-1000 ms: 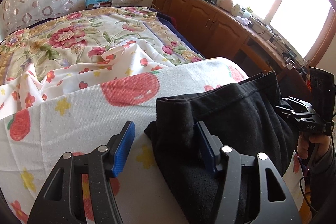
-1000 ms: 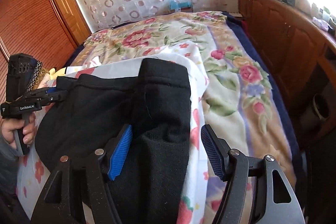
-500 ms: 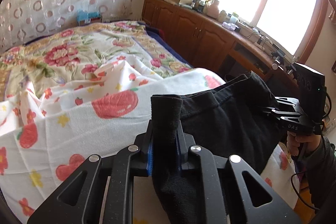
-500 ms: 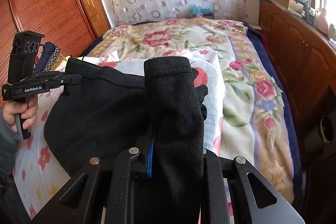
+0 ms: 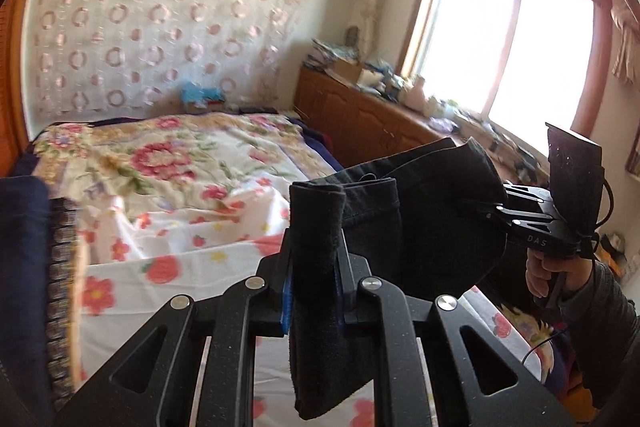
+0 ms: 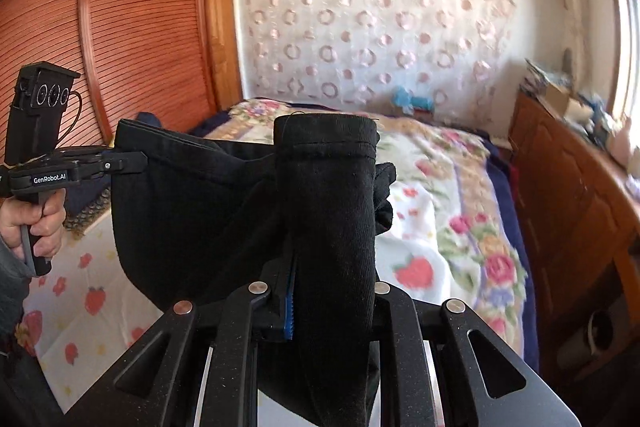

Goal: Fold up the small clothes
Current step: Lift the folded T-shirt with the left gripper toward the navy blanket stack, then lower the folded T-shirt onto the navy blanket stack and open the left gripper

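A small black garment (image 5: 436,223) hangs in the air above the bed, stretched between both grippers. My left gripper (image 5: 314,291) is shut on one end of it, and a black fold stands up between its blue pads. My right gripper (image 6: 328,303) is shut on the other end; the cloth (image 6: 324,211) drapes over its jaws and hides the right pad. Each wrist view shows the other gripper: the right gripper (image 5: 476,205) at right, the left gripper (image 6: 136,161) at left, both pinching the fabric, each held by a hand.
Below lies a white towel with strawberry prints (image 5: 192,267) over a floral bedspread (image 5: 160,155). Wooden cabinets (image 5: 372,123) with clutter run along the window side. A louvred wooden wardrobe (image 6: 100,39) stands on the other side. A dark folded pile (image 5: 24,267) lies at the bed's left edge.
Both grippers closed on the black garment's ends and lifted it off the towel. It now hangs in the air between them, and both views have tilted up toward the wall.
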Demonstrator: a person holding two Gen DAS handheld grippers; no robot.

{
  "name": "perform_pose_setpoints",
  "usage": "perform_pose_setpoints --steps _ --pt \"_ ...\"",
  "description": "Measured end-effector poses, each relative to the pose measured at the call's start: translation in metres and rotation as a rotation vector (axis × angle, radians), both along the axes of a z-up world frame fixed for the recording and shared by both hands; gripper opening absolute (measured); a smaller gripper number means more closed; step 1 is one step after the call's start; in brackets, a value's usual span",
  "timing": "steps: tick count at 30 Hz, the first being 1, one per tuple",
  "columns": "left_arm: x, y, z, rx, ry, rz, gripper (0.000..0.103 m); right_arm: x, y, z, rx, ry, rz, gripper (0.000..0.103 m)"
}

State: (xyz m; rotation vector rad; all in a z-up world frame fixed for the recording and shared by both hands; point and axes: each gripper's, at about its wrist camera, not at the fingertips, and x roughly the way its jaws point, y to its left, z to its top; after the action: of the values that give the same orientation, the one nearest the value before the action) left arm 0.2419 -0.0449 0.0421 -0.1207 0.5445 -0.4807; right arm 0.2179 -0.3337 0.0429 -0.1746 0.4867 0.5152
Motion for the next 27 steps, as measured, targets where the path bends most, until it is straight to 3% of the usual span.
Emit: perform_pose_setpoints --steps 7,13,21,26,27 --pt "-0.041 0.113 0.015 -0.028 -0.065 0.233 0.016 0.018 0.099 0.032 -0.045 -0.090 0.205 0.017" --pt "-0.073 0.176 0.010 -0.062 -0.108 0.409 0.016 0.052 0.189 0.057 -0.095 -0.143 0.383 0.017" --pt "-0.080 0.235 -0.052 -0.132 -0.022 0.631 0.016 0.116 0.332 0.076 -0.245 -0.168 0.592 0.017" --pt "-0.067 0.259 -0.097 -0.134 0.095 0.693 0.016 0.184 0.419 0.036 -0.299 -0.083 0.608 0.021" --pt "-0.064 0.258 -0.102 -0.119 0.110 0.694 0.016 0.193 0.430 0.026 -0.308 -0.071 0.583 0.030"
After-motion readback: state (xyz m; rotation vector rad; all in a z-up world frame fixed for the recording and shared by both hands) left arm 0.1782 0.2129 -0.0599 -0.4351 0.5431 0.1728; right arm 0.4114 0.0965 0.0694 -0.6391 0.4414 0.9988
